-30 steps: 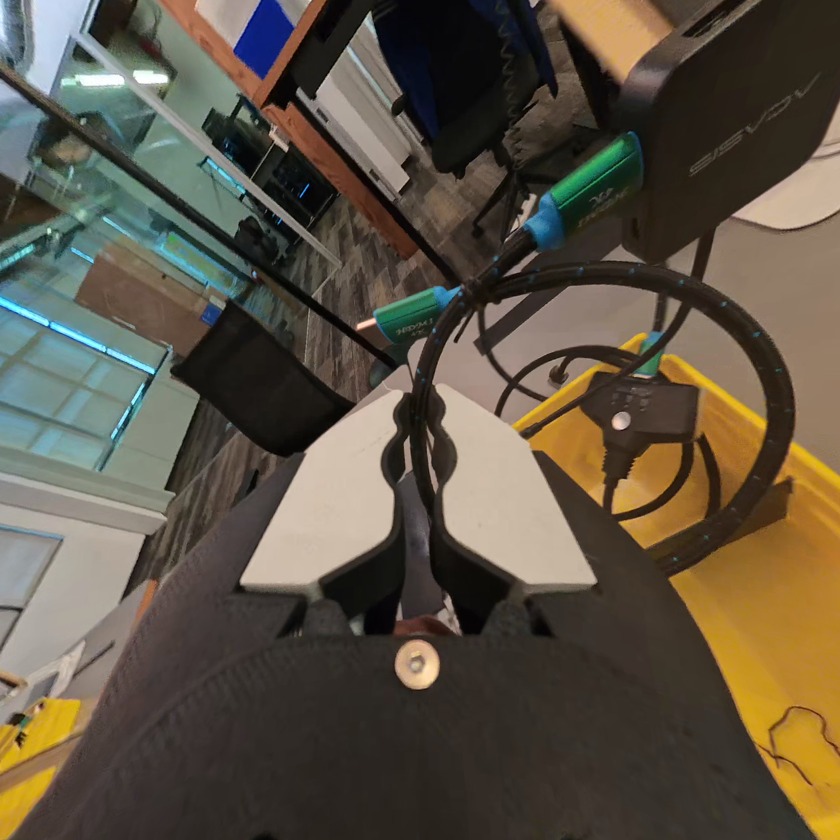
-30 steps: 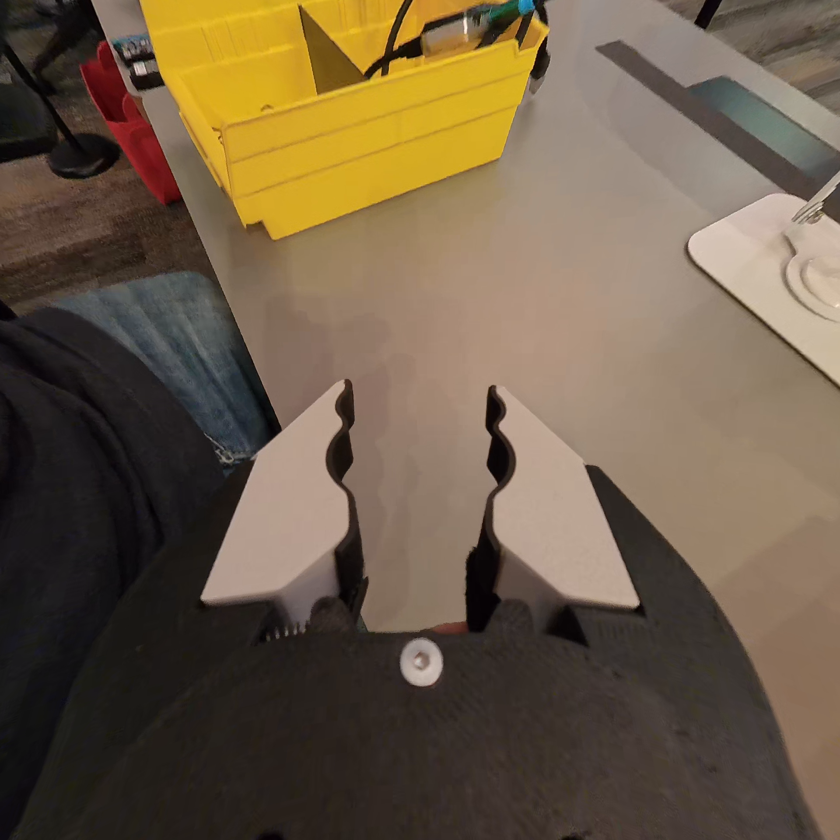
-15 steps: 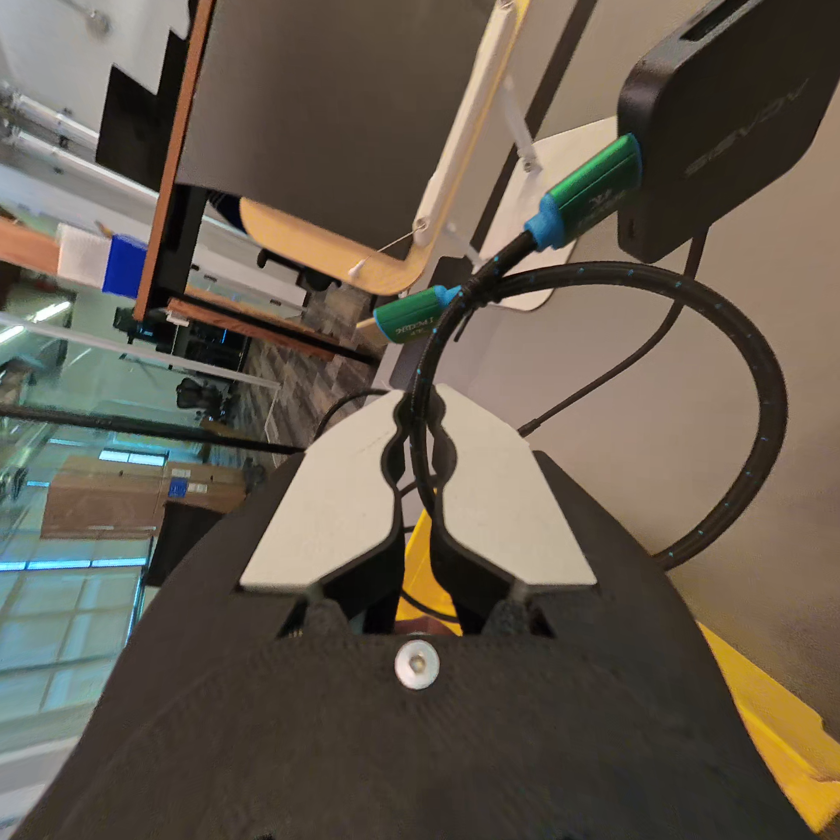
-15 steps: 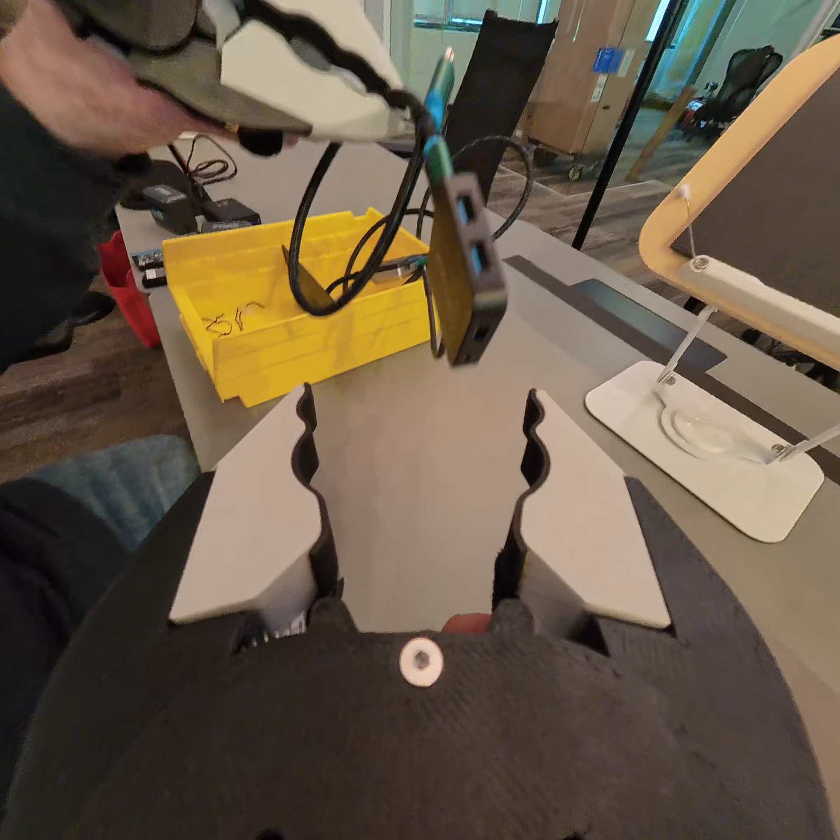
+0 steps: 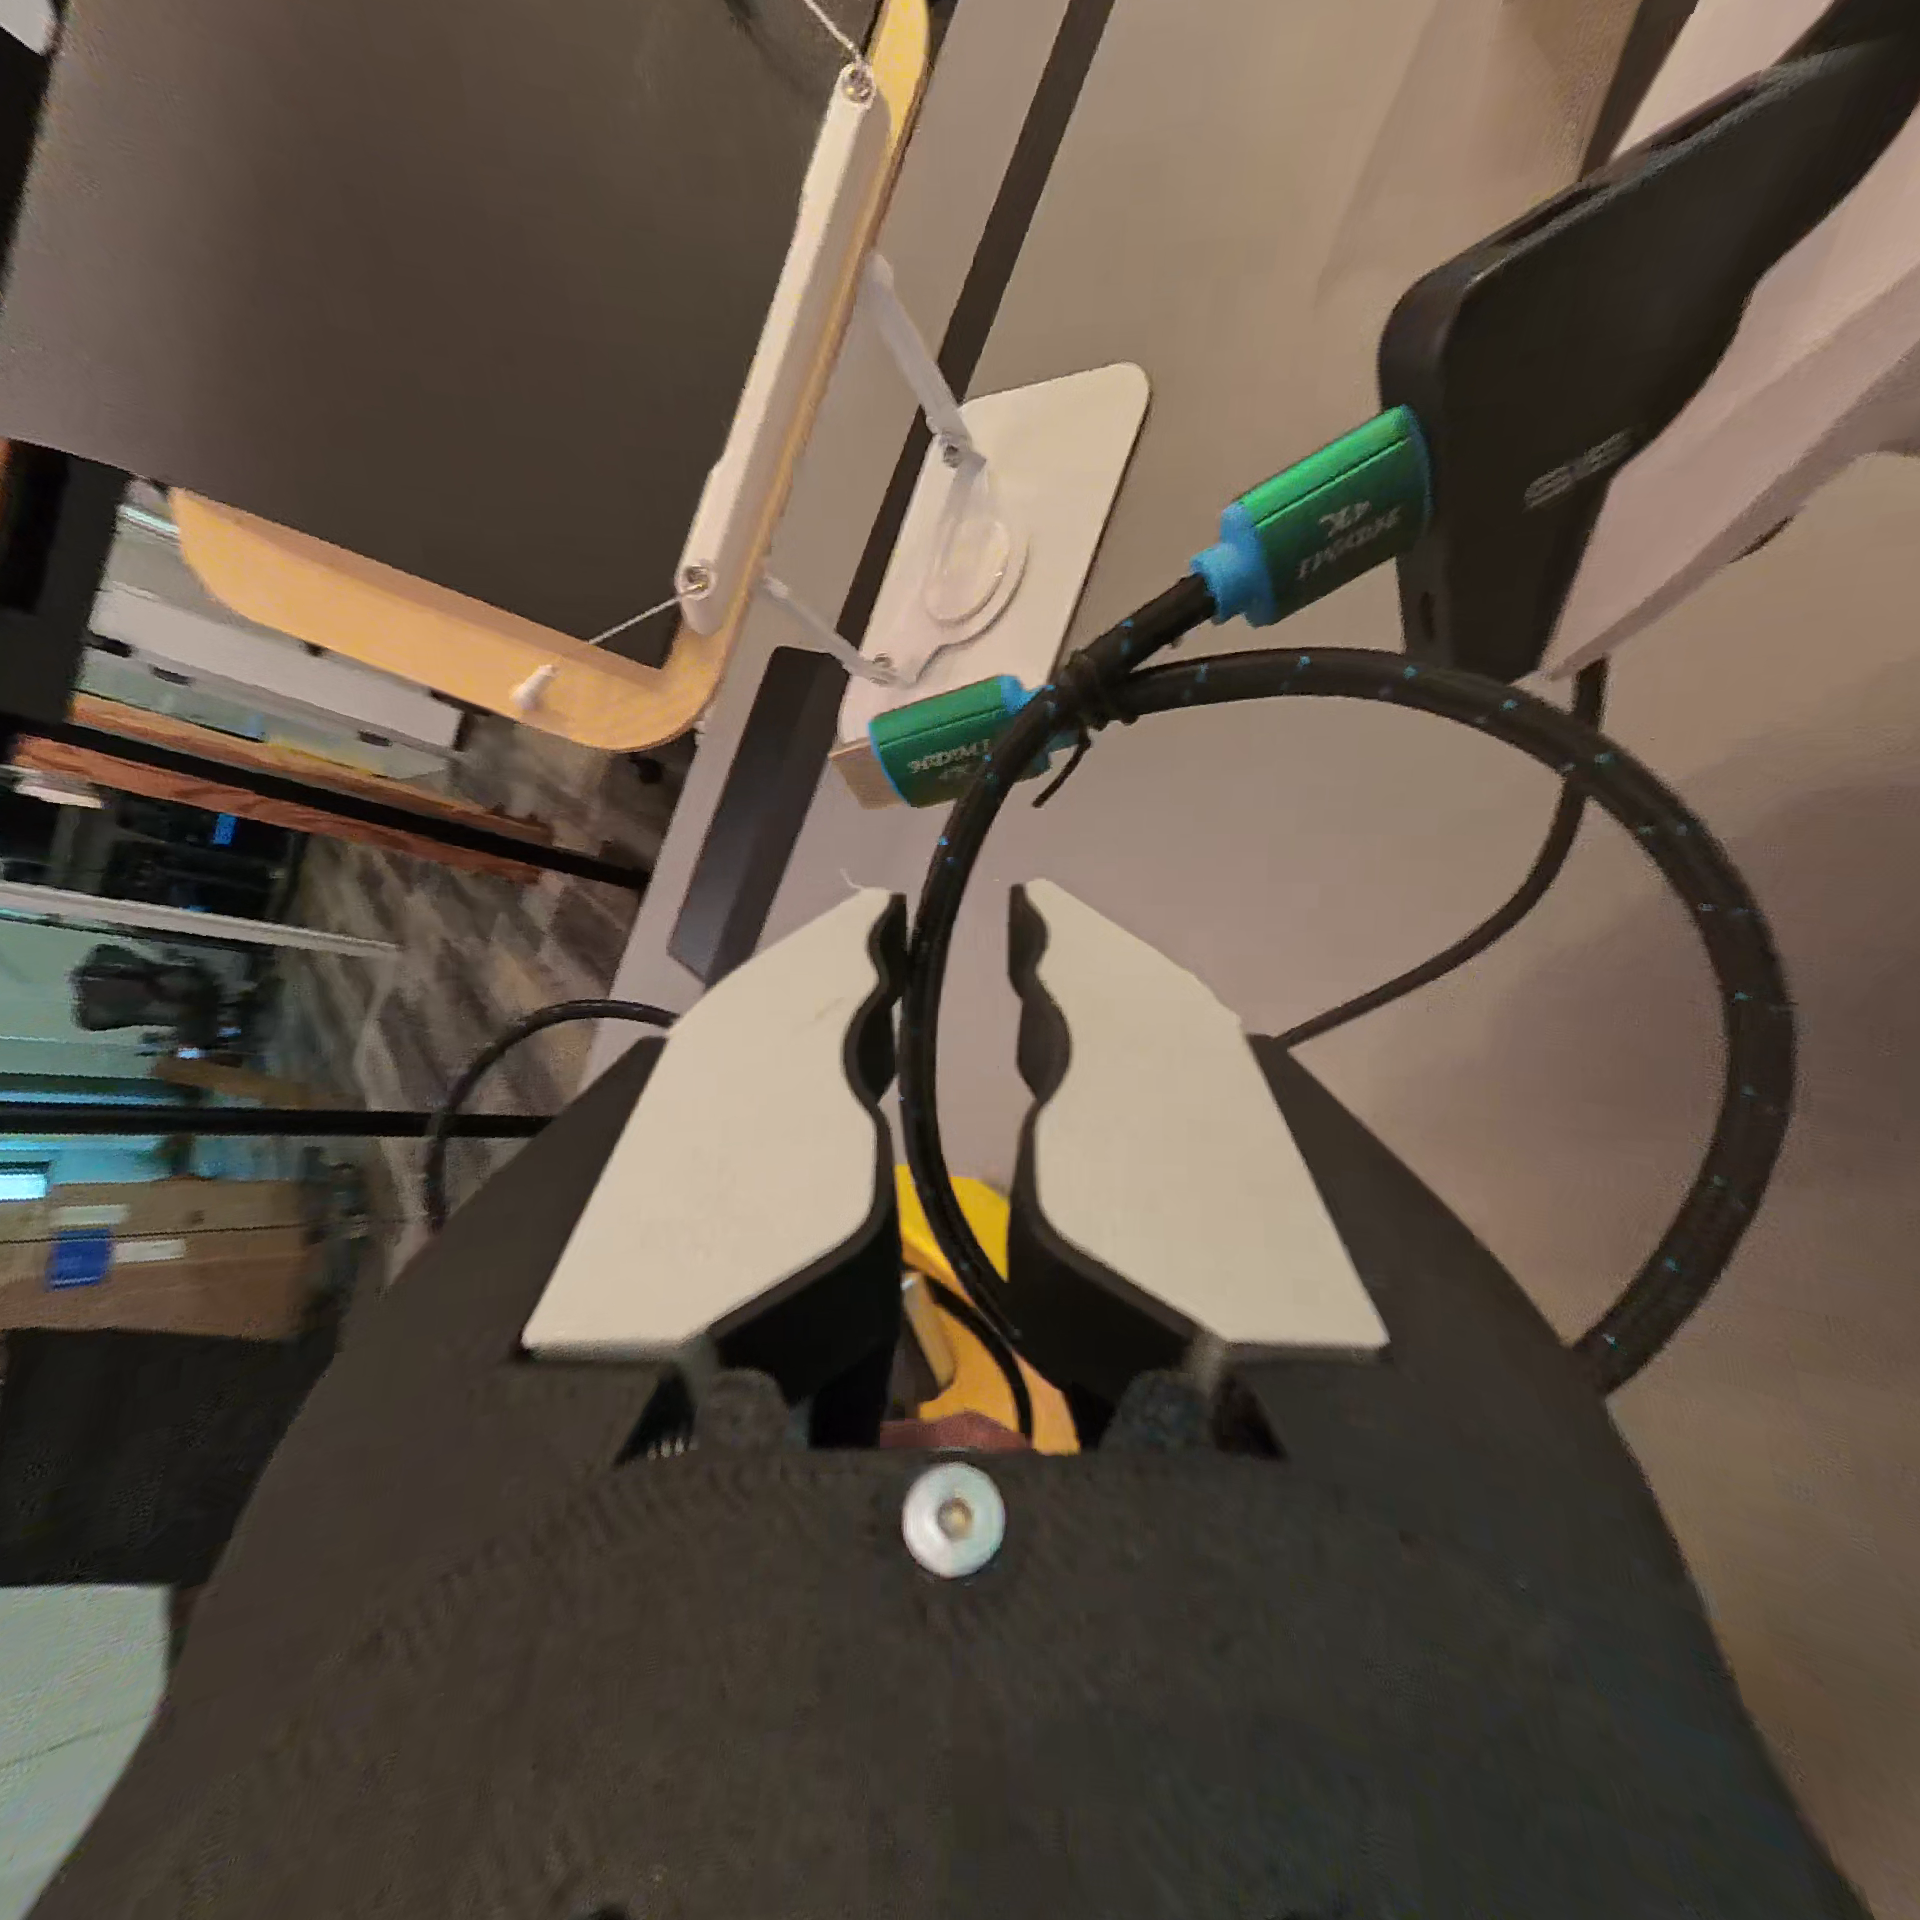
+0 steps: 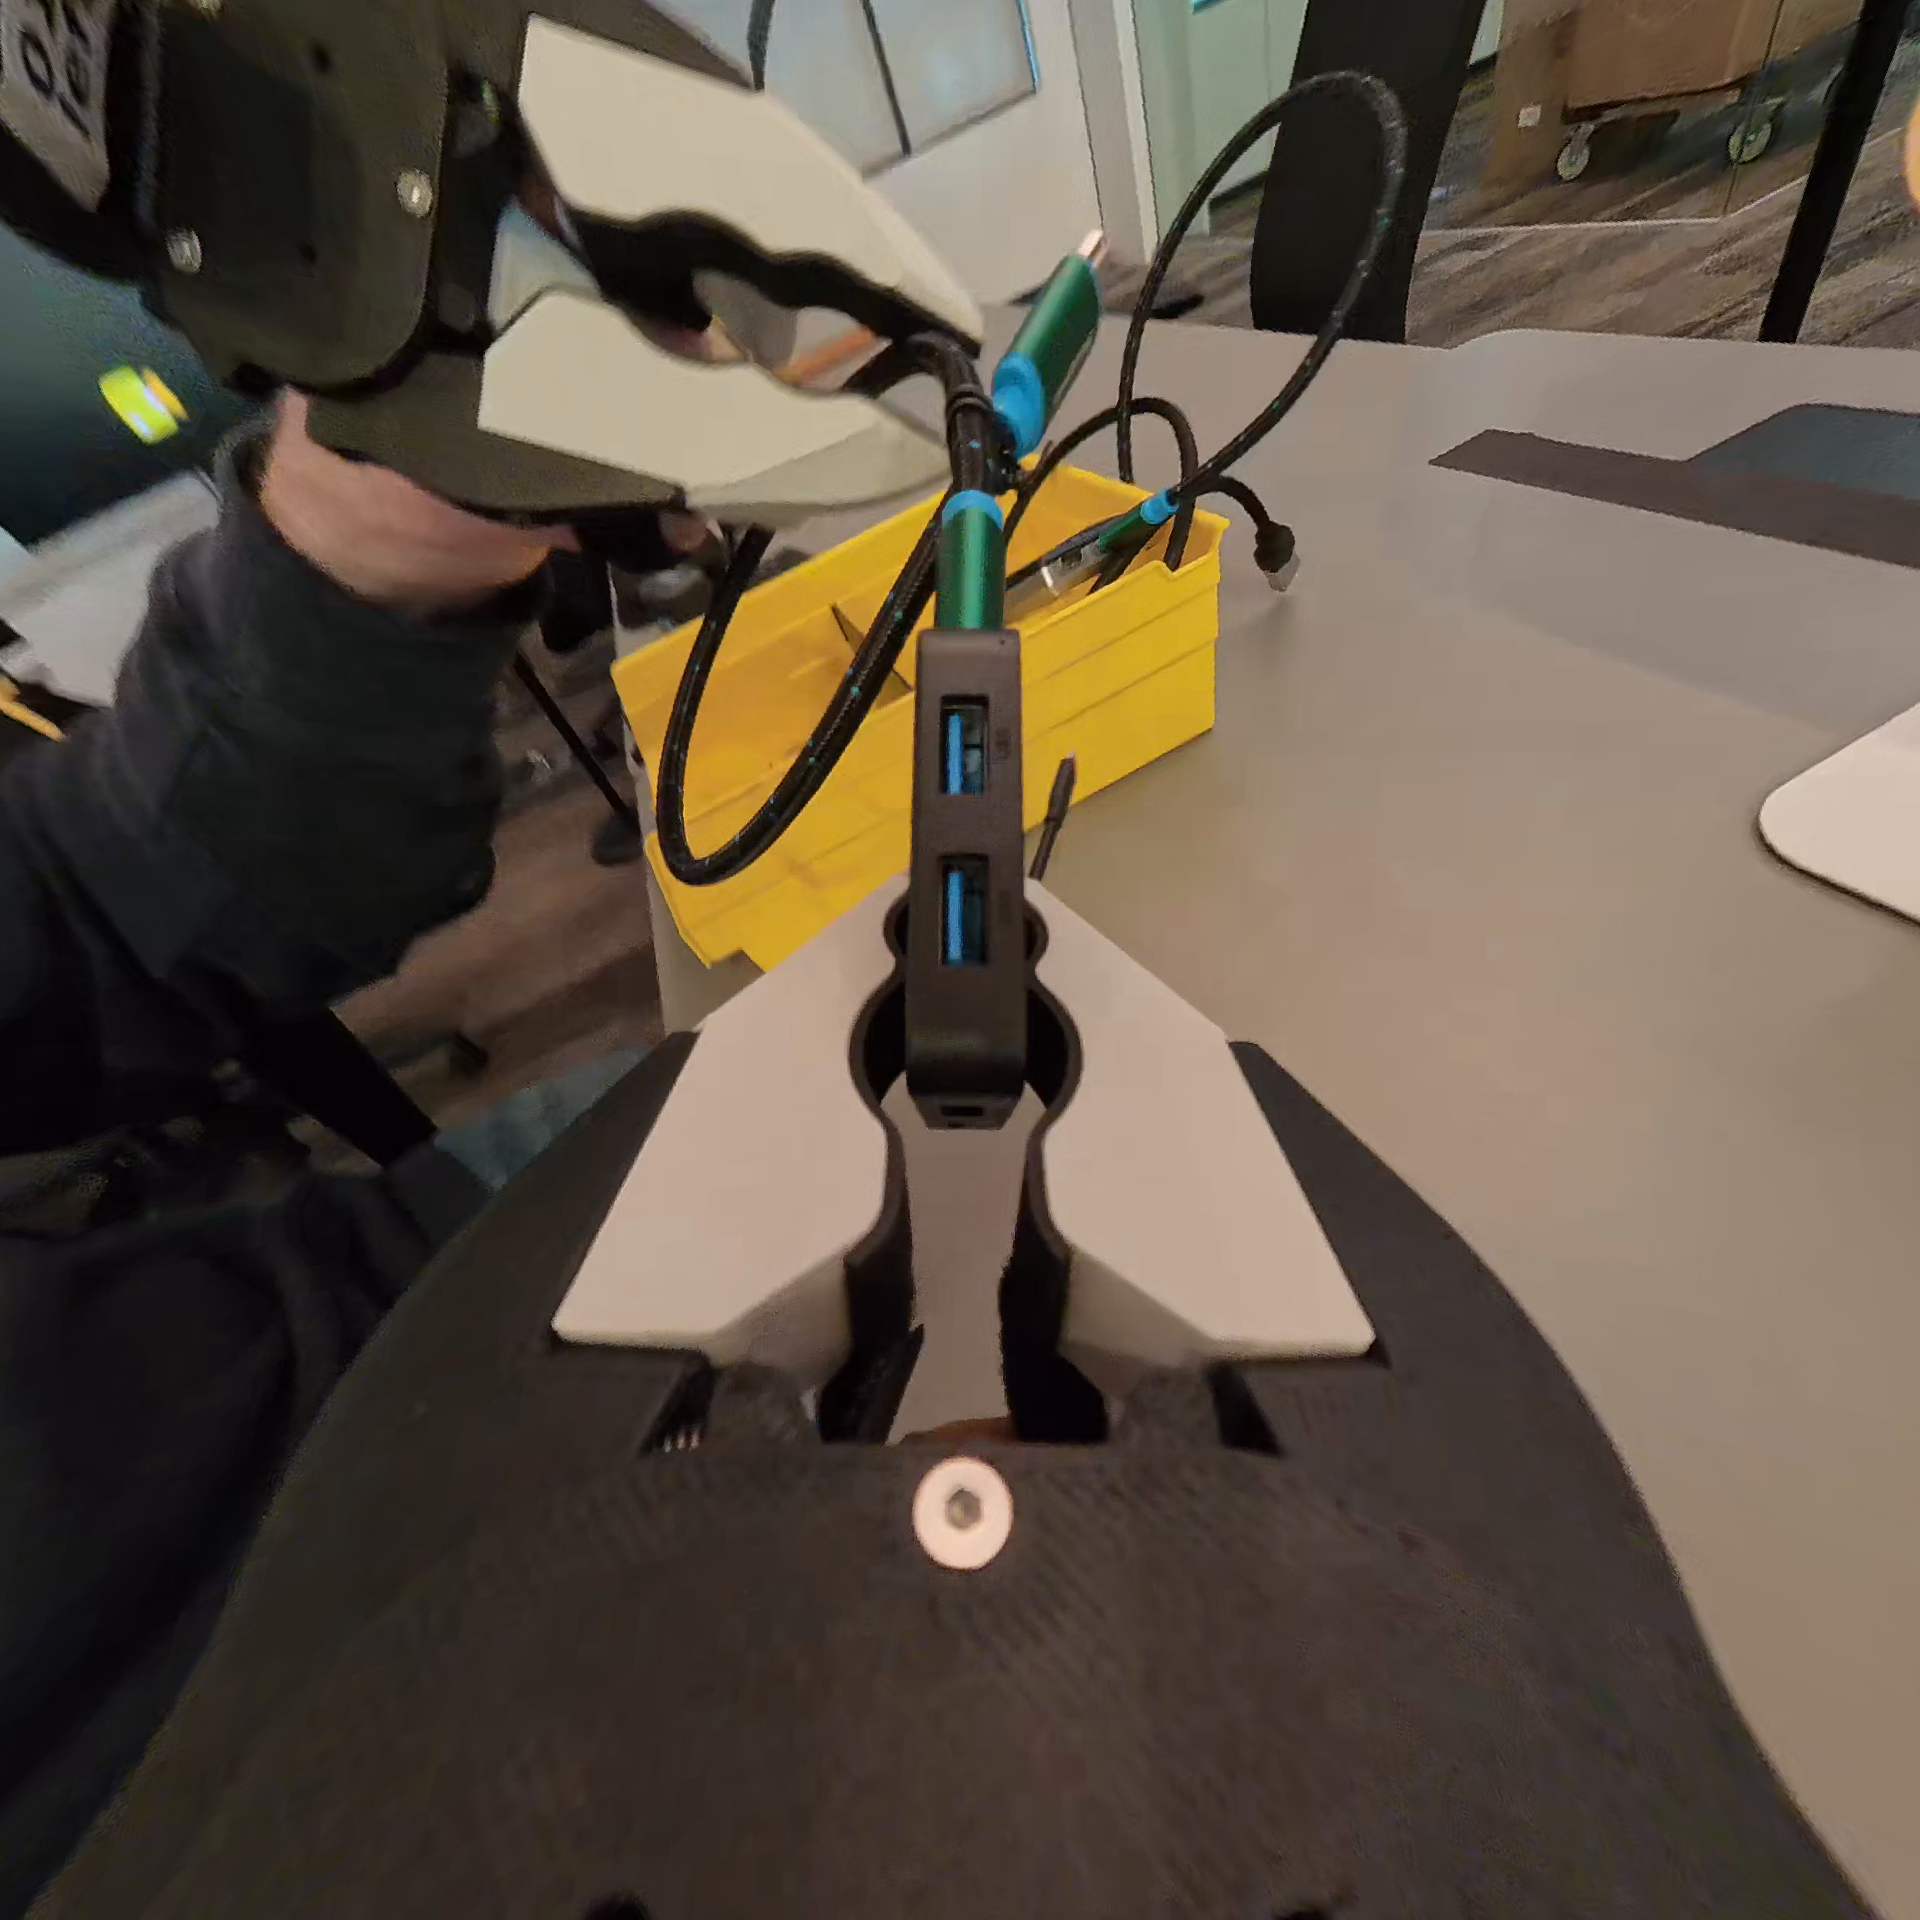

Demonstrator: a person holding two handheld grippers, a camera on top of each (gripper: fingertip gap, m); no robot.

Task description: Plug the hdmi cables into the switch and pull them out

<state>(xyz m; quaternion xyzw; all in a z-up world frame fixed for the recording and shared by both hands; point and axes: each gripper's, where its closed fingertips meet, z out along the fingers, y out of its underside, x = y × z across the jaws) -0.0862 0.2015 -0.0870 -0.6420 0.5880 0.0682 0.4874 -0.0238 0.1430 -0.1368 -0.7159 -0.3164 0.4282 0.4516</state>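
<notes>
Between the right tool's [image 6: 961, 997] fingers sits the black switch [image 6: 964, 831], clamped edge-on with its two blue ports facing the camera and its lower end inside the finger notches. It is held up off the table [image 6: 1507, 935], with bare grey top to its right. At its far end a green plug [image 6: 969, 566] is seated in the switch; in the left wrist view the same plug [image 5: 1320, 520] enters the switch's [image 5: 1579, 343] edge.

From that plug a braided black cable [image 5: 1714, 987] bends round in one wide loop, tied where it crosses itself. A second green plug [image 5: 935, 753] hangs free beside the tie, its metal tip bare and touching nothing.

The left tool [image 5: 956, 935] is eased apart: the cable runs through the gap, lying against the left finger, with clear space to the right finger. From the right wrist view the left tool [image 6: 914, 395] hovers above the bin, gripped by a hand [image 6: 416, 540] in a dark sleeve.

Behind the switch stands a yellow bin [image 6: 1091, 665] on the table's near-left corner, its side close to the table edge, holding more cables. A white base plate [image 6: 1849, 821] lies at the right, well apart from the switch.
</notes>
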